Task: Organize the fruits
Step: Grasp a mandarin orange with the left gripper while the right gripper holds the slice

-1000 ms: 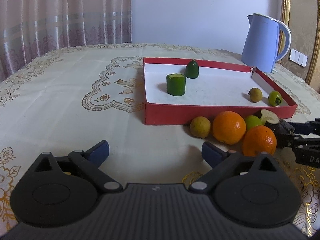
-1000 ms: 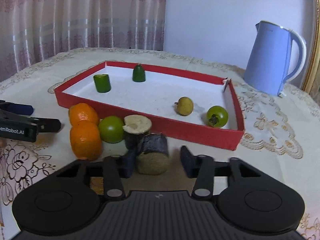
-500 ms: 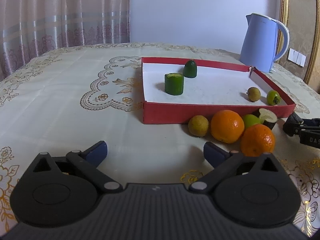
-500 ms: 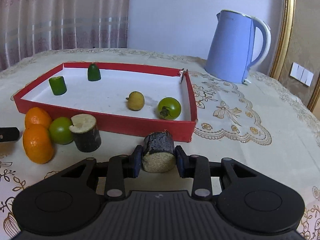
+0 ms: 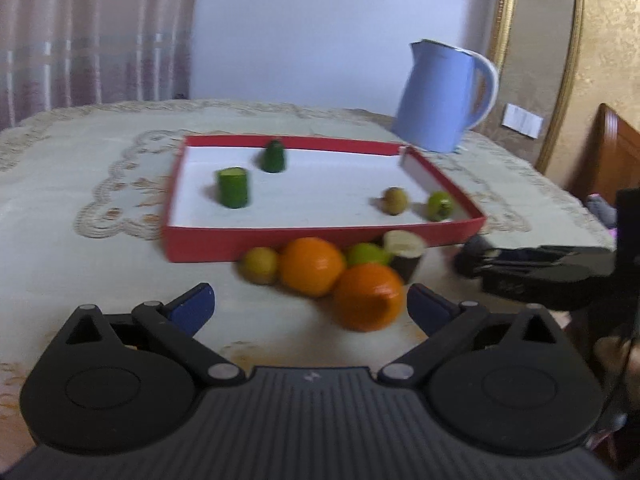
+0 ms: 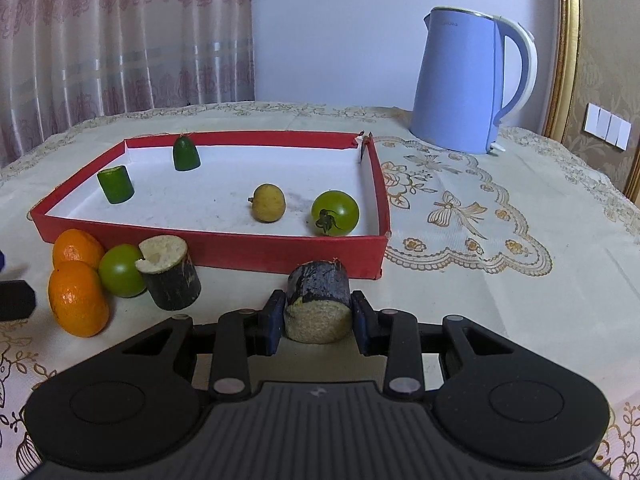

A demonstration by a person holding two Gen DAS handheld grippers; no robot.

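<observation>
In the right wrist view, two oranges [image 6: 78,280], one green fruit [image 6: 120,269] and one dark cane piece [image 6: 170,274] huddle at lower left on the bench [image 6: 500,300], just outside the red tray [image 6: 224,249], apparently awaiting sorting. Inside the tray stand two green chunks [image 6: 116,184], one yellowish fruit [image 6: 269,203] and one green tomato [image 6: 335,213]. At lower centre the right tongs [image 6: 316,316] clamp a second cane piece [image 6: 318,300]. The left tongs [image 5: 310,304] gape empty near the blurred oranges.

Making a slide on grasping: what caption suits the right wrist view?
Right gripper clamps a dark-skinned cut piece before the red tray.
</observation>
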